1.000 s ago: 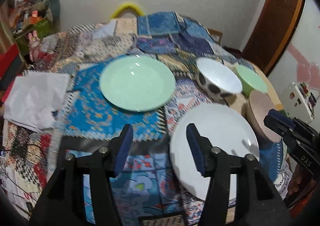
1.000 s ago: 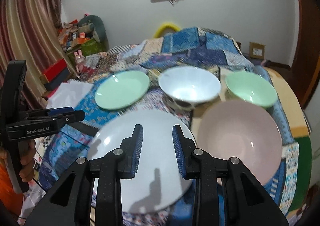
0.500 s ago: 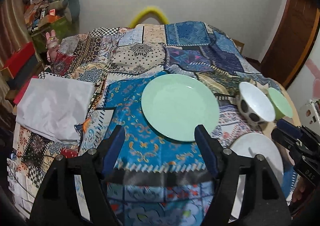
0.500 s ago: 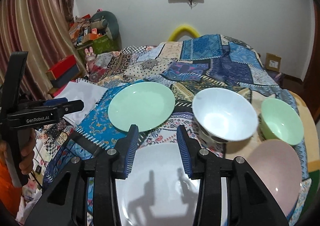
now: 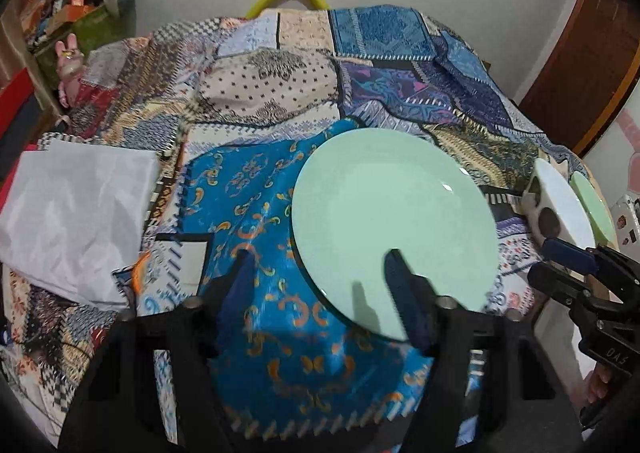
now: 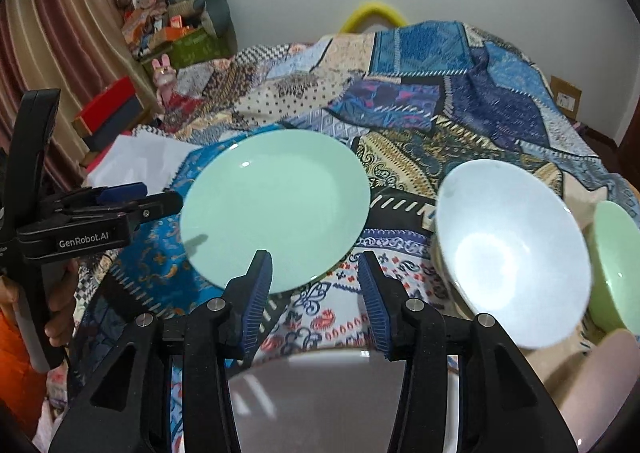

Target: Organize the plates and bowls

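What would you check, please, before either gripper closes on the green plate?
1. Left gripper empty: ok; its jaws have just been closing, with only the green plate's near rim between them, not pressed.
2. Right gripper empty: ok; its jaws have just been opening, nothing between them.
3. Green plate bare on top: ok, nothing lies on it.
4. Green plate clear of the white bowl: ok, cloth shows between them.
5. White plate free below the right gripper: ok, nothing on it.
6. A finger under the green plate's rim: cannot tell.
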